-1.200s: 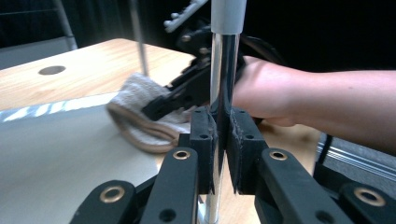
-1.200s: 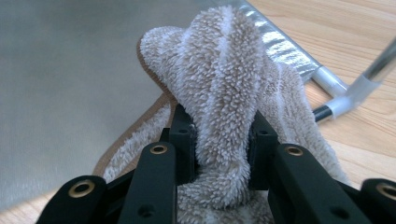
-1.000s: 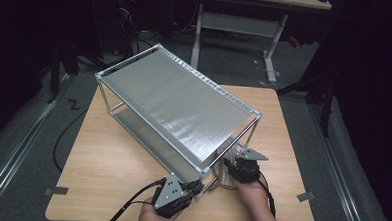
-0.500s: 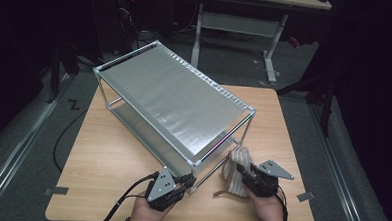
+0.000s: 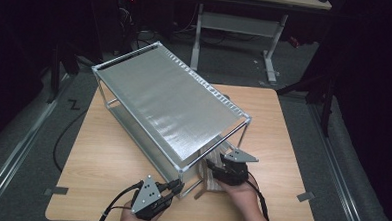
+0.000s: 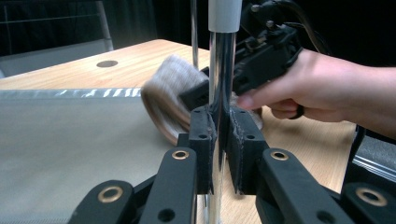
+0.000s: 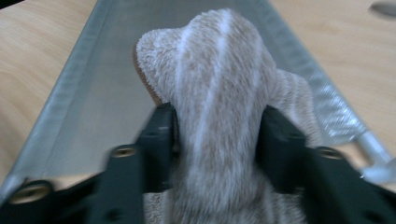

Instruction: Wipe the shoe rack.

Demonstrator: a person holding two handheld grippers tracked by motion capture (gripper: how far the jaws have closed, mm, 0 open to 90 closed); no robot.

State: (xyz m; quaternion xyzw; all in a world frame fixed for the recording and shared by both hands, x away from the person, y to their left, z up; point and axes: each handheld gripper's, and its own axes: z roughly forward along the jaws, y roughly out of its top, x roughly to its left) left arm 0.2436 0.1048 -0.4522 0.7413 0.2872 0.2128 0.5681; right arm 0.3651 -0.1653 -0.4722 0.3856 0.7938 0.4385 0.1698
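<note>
High view: clamping the left gripper [image 5: 176,187] shut on the near corner post [image 5: 181,176] of the metal shelf rack [image 5: 169,104], low in the frame, steadying it on the wooden table [image 5: 106,161]. Bringing the striped towel [image 5: 212,182] in under the top shelf with the right gripper [image 5: 216,169], right of centre; hard to judge how deep, with the top shelf covering most of it.

Left gripper view: pinching the chrome post [image 6: 222,70] tightly at centre; towel [image 6: 168,93] arriving over the lower shelf [image 6: 70,140], blurred.

Right gripper view: jaws having just been opening, the towel [image 7: 215,84] sitting between them and touching both pads, resting on the lower shelf [image 7: 102,93]. Placing nearly done, by the look; letting go fully and backing out remaining. Lower frame blurred and cropping the towel's near end.
</note>
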